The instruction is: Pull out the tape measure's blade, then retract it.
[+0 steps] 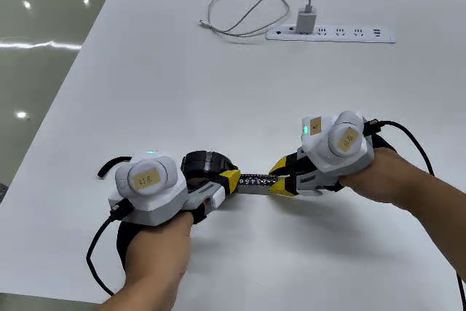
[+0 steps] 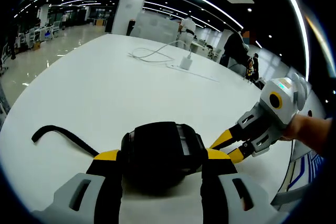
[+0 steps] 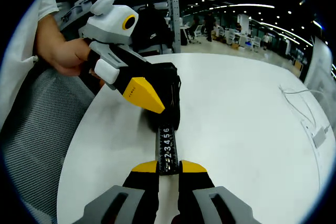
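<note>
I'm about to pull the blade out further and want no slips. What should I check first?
1. Left gripper shut on the case: ok.
2. Right gripper shut on the blade: ok.
3. Blade straight between case and right gripper: ok.
4. Case resting on the table: ok.
5. Cable and power strip well apart from the blade: ok.
6. Blade lock released: cannot tell.

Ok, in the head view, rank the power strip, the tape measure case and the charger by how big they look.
1 and 2, too close to rank: power strip, longer but farther away, and tape measure case, nearer but partly hidden.
3. Charger, clearly smallest.
</note>
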Tool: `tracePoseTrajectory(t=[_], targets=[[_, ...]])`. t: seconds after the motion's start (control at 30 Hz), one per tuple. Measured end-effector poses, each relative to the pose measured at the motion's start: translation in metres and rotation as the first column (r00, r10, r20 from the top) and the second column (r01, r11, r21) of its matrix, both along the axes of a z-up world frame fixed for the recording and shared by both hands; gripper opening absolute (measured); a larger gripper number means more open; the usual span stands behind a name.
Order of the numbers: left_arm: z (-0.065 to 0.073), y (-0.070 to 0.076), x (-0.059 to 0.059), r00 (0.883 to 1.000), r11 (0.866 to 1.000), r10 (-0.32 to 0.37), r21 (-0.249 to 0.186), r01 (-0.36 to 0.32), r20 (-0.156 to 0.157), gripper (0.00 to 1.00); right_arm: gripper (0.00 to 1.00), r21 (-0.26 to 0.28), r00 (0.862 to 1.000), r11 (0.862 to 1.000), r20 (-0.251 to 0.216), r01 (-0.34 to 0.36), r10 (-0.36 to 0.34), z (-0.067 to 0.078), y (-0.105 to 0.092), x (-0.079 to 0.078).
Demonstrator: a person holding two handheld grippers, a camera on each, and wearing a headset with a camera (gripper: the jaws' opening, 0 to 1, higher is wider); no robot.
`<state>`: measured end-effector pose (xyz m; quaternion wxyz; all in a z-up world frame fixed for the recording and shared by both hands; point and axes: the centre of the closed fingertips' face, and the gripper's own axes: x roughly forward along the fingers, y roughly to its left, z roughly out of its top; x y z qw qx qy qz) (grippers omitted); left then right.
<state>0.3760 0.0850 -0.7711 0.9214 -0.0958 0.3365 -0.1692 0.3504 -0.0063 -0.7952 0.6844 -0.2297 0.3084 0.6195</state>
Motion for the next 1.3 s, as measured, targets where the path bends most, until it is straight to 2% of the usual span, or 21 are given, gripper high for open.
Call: tracePoseTrajectory(t=[0.63, 1.07, 1.3], targets=[[0.000, -0.002, 0.001, 1.000, 1.000, -0.002, -0.002, 0.002, 0.003, 0.56, 0.09, 0.032, 1.000, 0.999, -0.016, -0.010, 0.010, -0.003, 0.023, 0.002], [-0.001, -0.001, 0.001, 1.000, 1.000, -0.002, -0.009, 0.002, 0.004, 0.57, 0.09, 0.064, 1.000, 0.998, -0.023, -0.013, 0.014, -0.005, 0.047, 0.002], [-0.002, 0.000, 0.001, 1.000, 1.000, -0.003, -0.010, 0.003, 0.004, 0.57, 0.10, 0.061, 1.000, 0.998, -0.025, -0.008, 0.010, -0.005, 0.047, 0.002]])
